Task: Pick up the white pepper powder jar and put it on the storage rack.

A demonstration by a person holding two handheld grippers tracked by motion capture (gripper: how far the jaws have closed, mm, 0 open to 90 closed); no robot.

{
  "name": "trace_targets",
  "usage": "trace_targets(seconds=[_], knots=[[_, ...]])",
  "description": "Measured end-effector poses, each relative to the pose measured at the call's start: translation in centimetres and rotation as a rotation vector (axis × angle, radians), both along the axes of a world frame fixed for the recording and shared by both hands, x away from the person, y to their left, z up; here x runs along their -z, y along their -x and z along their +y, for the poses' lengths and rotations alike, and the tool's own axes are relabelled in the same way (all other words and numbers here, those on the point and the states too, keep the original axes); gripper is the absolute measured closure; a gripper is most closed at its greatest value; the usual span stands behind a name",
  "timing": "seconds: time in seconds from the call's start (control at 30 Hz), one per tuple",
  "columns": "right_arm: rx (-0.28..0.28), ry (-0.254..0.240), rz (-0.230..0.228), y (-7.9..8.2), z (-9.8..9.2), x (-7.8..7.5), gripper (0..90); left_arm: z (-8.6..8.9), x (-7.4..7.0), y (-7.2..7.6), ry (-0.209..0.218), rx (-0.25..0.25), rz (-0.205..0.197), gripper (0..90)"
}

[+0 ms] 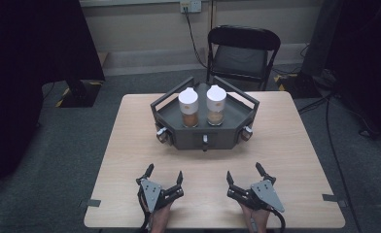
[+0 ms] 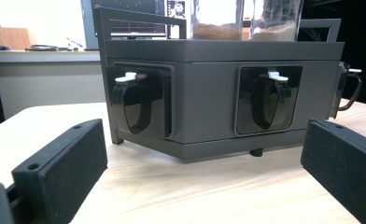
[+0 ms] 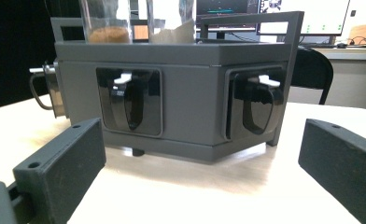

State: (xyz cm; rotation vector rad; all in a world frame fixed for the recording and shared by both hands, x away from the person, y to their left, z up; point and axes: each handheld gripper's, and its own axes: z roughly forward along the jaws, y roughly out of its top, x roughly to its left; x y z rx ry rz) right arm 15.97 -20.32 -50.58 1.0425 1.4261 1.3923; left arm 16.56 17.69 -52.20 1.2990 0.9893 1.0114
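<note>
A dark grey angular tray stand [image 2: 209, 100] is seen on a light wooden table [image 2: 186, 186], with two recessed black handles [image 2: 134, 100] set into its front faces. Two clear containers [image 2: 218, 18] holding brown and pale granules are carried on top. The left gripper [image 2: 204, 163] is held low before it, jaws spread wide apart, nothing between them.

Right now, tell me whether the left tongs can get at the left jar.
Probably yes: the left tongs are open and bare table lies ahead, though the grey tray's raised front wall stands before the left jar.
</note>
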Motion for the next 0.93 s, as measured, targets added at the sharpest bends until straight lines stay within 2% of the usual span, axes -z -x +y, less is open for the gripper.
trace_targets(seconds=[0.33,0.5,0.93], knots=[[0.012,-0.017,-0.011,0.19,-0.11,0.85,0.0,0.0,0.0,0.0,0.0,0.0,0.0,0.0],[0.009,0.005,-0.014,0.21,0.1,0.91,0.0,0.0,0.0,0.0,0.0,0.0,0.001,0.0],[0.009,-0.013,-0.012,0.21,-0.03,0.97,0.0,-0.01,0.0,0.0,0.0,0.0,0.001,0.0]])
